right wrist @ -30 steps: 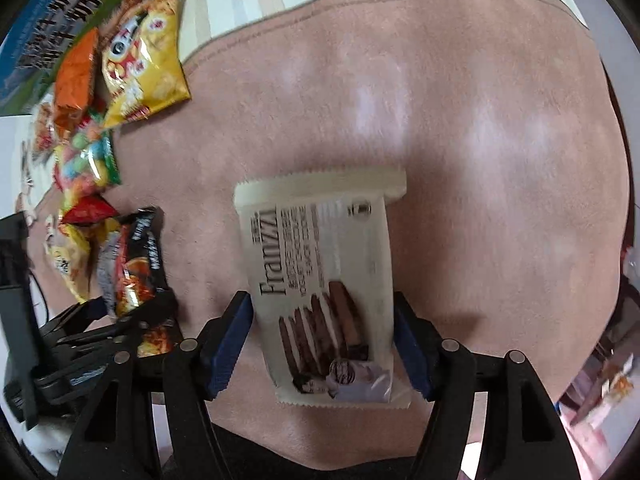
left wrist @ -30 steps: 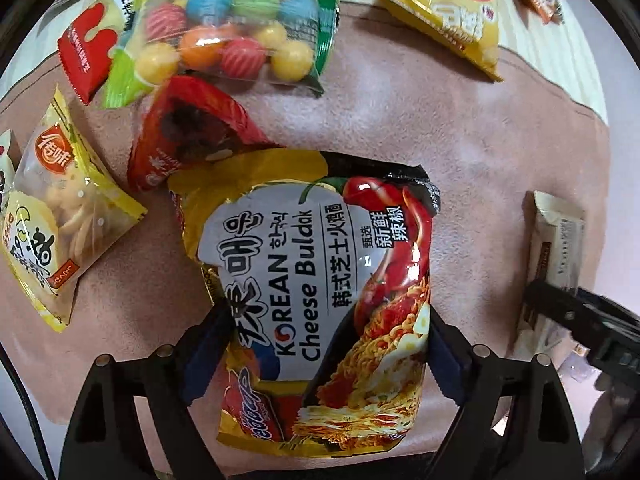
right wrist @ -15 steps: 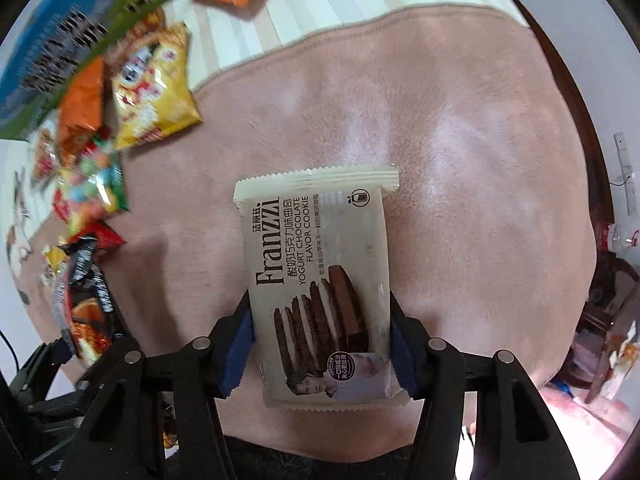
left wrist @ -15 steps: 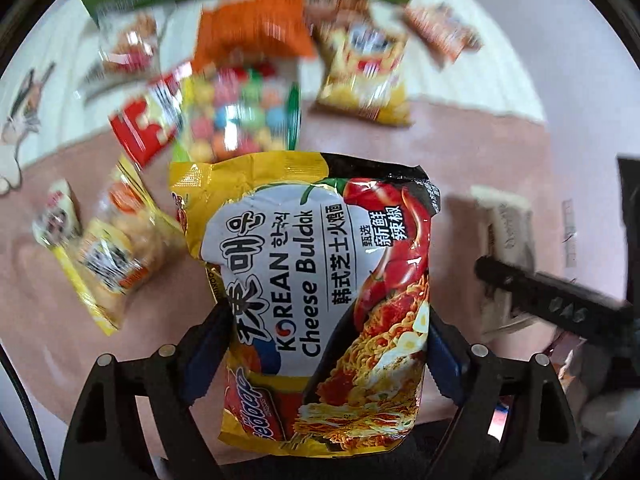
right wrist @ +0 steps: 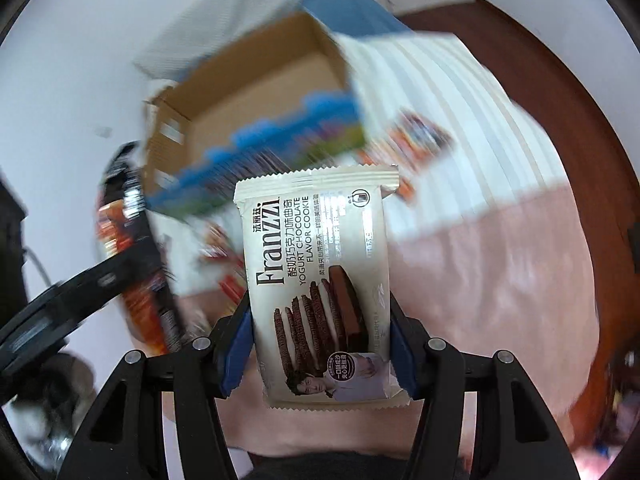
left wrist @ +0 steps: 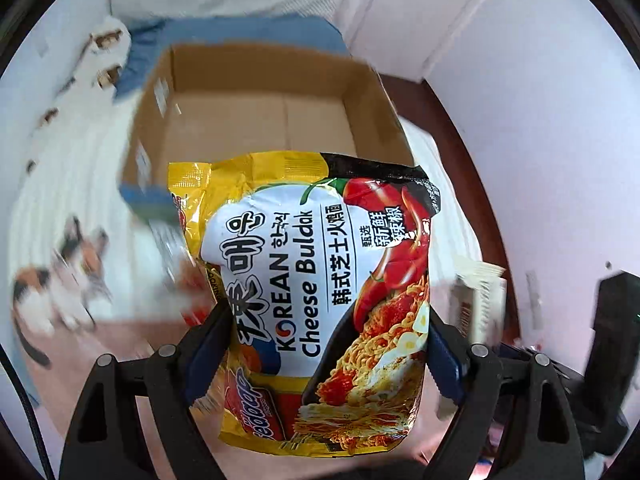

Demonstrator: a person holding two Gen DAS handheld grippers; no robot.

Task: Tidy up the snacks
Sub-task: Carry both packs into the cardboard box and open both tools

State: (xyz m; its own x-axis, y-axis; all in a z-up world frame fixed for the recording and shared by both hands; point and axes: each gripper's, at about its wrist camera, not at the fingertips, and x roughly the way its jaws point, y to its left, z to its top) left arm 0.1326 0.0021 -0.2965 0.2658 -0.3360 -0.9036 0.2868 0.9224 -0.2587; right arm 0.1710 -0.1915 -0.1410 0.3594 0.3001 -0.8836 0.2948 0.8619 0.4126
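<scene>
The noodle packet [left wrist: 316, 304] is filling the centre of the left wrist view, with the left gripper [left wrist: 326, 344] clamping it by both sides, fingers pointing toward the open cardboard box [left wrist: 256, 120] in the upper middle. Its label is reading "KOREAN Cheese Buldak". The right gripper [right wrist: 320, 340] is squeezing the cookie packet [right wrist: 320, 284] at centre frame in its own view, marked "Franzzi" and "YOGURT CHOCOLATE FLAVOR COOKIE", with the box sitting at upper left. Other snacks [right wrist: 420, 136] and the pink blanket [right wrist: 500, 272] are showing too blurred to read.
</scene>
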